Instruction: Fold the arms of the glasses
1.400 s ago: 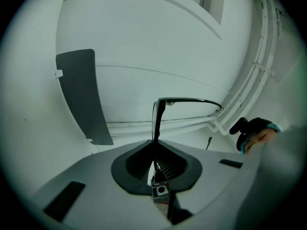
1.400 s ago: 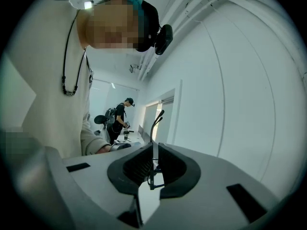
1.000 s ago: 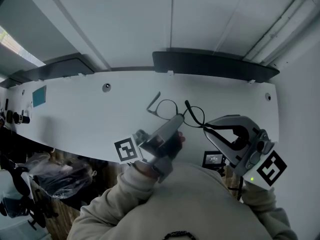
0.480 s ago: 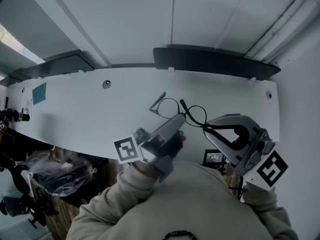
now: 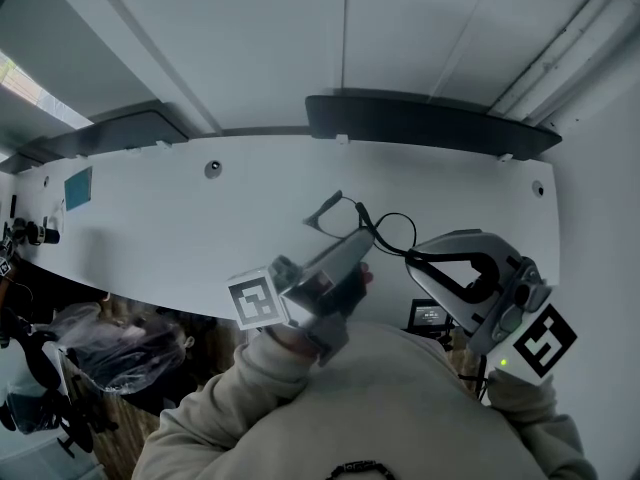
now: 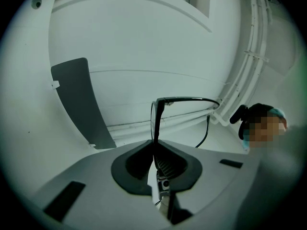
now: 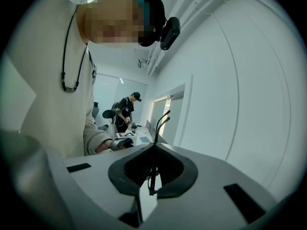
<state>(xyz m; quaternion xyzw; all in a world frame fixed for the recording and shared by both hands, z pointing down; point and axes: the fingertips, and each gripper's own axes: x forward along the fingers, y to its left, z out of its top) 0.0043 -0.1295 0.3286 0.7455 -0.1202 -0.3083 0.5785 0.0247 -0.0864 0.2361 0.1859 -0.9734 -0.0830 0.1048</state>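
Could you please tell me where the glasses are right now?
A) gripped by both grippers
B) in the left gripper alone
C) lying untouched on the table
A: the left gripper and the right gripper each clamp the thin black frame of the glasses.

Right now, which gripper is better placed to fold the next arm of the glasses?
Right, probably. The right gripper is shut on an arm of the glasses near its tip, while the left gripper clamps the front frame and steadies it.
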